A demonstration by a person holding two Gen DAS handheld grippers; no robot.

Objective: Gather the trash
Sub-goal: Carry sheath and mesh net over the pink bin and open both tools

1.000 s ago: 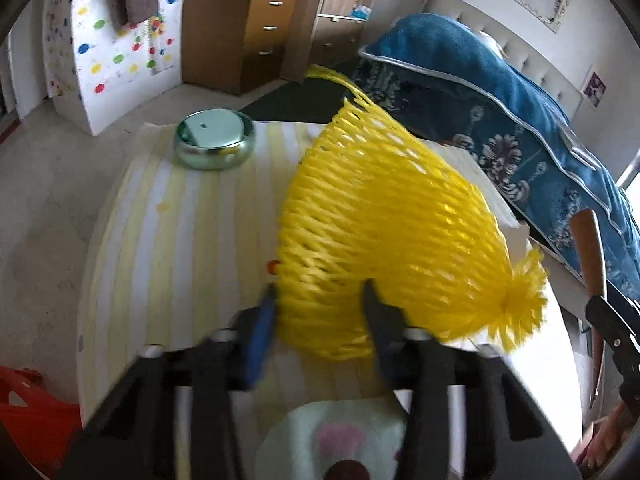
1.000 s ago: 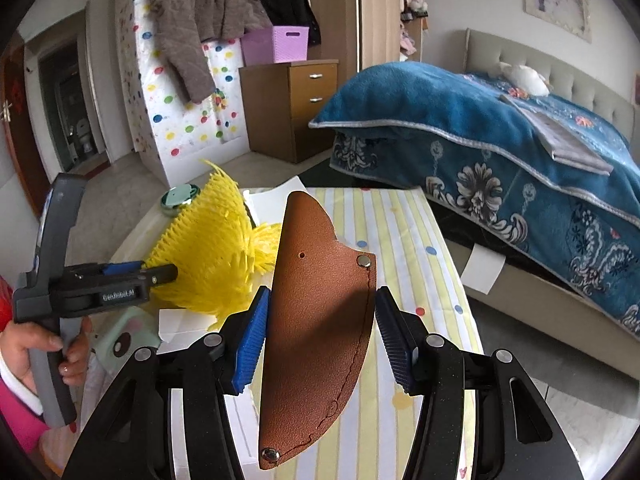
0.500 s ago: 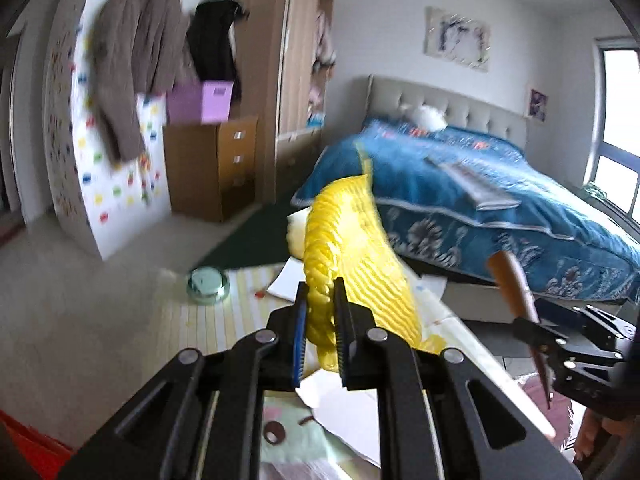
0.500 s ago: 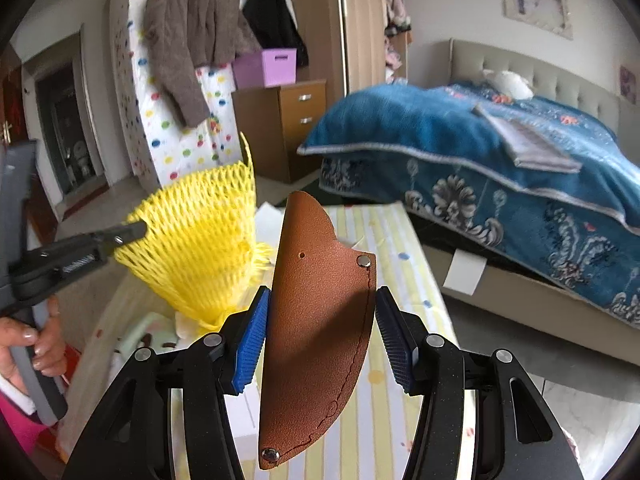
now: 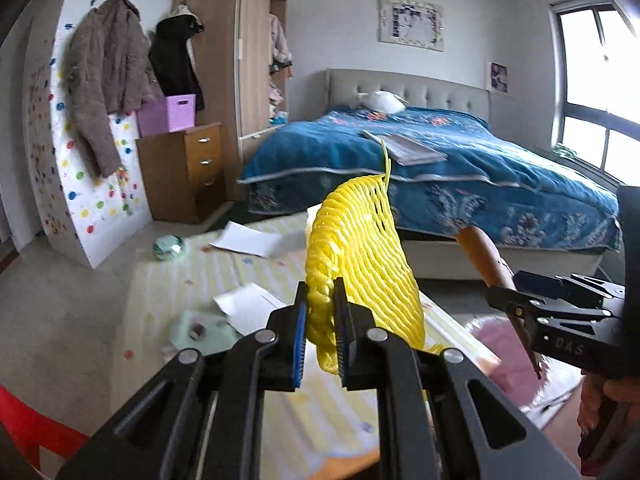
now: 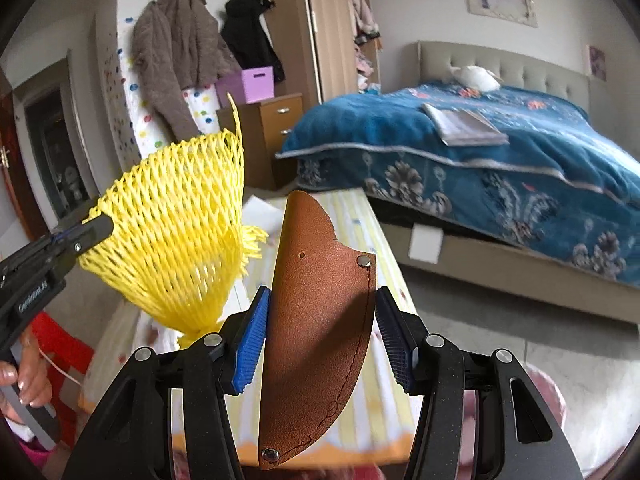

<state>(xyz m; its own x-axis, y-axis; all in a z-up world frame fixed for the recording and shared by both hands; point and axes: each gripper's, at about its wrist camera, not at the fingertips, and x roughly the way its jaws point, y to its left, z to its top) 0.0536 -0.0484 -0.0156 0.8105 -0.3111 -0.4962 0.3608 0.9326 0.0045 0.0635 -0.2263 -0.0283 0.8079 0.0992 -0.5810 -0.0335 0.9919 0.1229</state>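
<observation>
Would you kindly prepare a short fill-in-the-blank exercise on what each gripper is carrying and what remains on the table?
1. The left gripper is shut on a ____ foam net.
2. The right gripper holds a brown ____ sheath upright between its fingers.
3. The table wears a cloth with yellow ____.
4. A round ____ tin sits near the table's far corner.

Missing words: yellow; leather; stripes; green

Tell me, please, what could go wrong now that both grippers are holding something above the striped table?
The left gripper pinches only one edge of the floppy yellow foam net, so it might slip free. The brown leather sheath stands tall in the right gripper and could tilt out. Both loads hang close together and may snag.
</observation>
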